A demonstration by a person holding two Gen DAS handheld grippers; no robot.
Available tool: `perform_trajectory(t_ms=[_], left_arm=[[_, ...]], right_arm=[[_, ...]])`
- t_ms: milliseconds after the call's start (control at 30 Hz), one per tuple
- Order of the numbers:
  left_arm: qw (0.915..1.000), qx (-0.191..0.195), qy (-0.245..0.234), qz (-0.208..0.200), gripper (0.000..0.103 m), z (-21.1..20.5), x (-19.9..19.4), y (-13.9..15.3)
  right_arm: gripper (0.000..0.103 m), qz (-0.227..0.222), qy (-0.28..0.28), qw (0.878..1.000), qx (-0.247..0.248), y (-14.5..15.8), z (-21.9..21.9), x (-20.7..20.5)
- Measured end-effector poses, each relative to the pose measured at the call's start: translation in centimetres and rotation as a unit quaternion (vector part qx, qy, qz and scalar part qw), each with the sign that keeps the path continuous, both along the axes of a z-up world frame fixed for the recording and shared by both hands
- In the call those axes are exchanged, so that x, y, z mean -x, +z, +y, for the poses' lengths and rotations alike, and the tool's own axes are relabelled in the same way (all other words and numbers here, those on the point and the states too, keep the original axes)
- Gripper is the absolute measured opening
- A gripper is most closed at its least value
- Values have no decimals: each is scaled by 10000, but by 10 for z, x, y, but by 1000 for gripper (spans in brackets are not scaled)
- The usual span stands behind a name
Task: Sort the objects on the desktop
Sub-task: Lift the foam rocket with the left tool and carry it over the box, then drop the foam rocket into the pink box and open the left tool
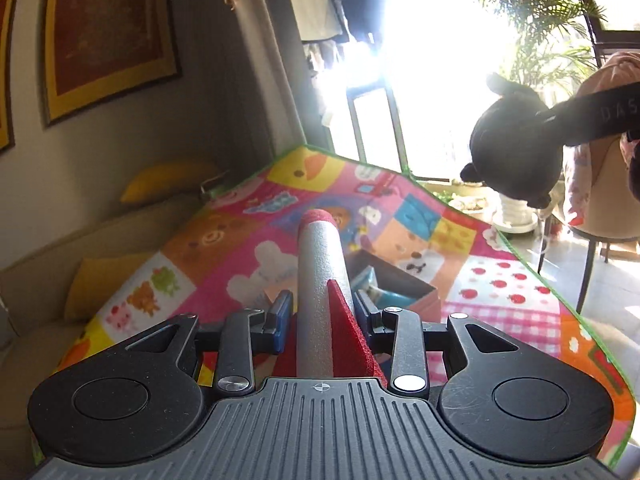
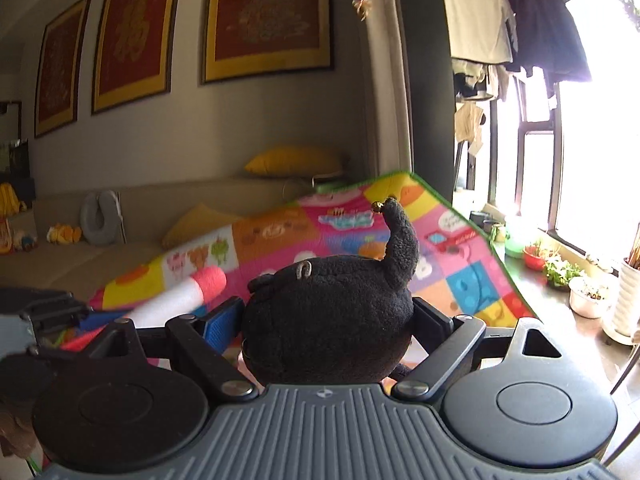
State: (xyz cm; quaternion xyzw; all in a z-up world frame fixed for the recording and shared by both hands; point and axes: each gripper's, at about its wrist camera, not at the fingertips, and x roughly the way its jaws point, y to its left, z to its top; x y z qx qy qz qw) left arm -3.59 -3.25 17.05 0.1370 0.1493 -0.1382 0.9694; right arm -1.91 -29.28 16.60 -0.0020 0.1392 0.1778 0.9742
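Gripping a grey foam rocket between its narrow-set jaws, the left gripper held it above the cardboard box on the patterned mat, presumably for dropping in. The right gripper pinched a black plush toy with wide-spread jaws, likewise aloft over the mat.

Black toy: soft, fuzzy cloth. Rocket: grey matt foam, rough red fins. Play mat: smooth, bright print.

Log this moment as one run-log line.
left gripper: shut on foam rocket | right gripper: shut on black plush toy | both held above play mat | cardboard box: on mat
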Motion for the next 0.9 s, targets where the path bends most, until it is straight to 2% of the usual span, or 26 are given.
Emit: perform_trajectory(t_ms=[100, 167, 267, 367, 433, 467, 500, 533, 700, 833, 900], left_arm=[[9996, 250, 68, 115, 37, -12, -48, 1], [9988, 414, 87, 252, 37, -21, -81, -6], [9959, 712, 83, 557, 39, -30, -138, -29], [9908, 1009, 142, 887, 45, -25, -176, -52], [9890, 1143, 253, 901, 69, -10, -181, -63], [9895, 1138, 307, 841, 77, -3, -177, -68], [9906, 1087, 378, 742, 90, 5, -170, -75], [9915, 1037, 410, 666, 96, 12, -162, -81], [9894, 1158, 218, 850, 96, 31, -137, -115], [9890, 1310, 151, 669, 97, 35, -136, -131], [9854, 1564, 80, 668, 98, 37, -138, -134]], right_arm=[[88, -251, -180, 9995, -54, 23, -6, -17], [88, -386, -256, 9989, 32, 28, -7, -30], [88, -426, -242, 9987, 170, 24, -6, -52], [88, -244, -259, 9990, 253, 14, -1, -85], [88, -25, -340, 9990, 283, 5, 3, -111], [88, 74, -372, 9989, 290, 1, 5, -122], [88, 146, -387, 9987, 295, -3, 6, -132], [88, 229, -386, 9985, 307, -9, 11, -144], [88, 646, -169, 9976, 175, -28, 42, -194], [88, 1067, 282, 9935, -283, -35, 70, -233], [88, 1270, 268, 9912, -274, -44, 81, -251]])
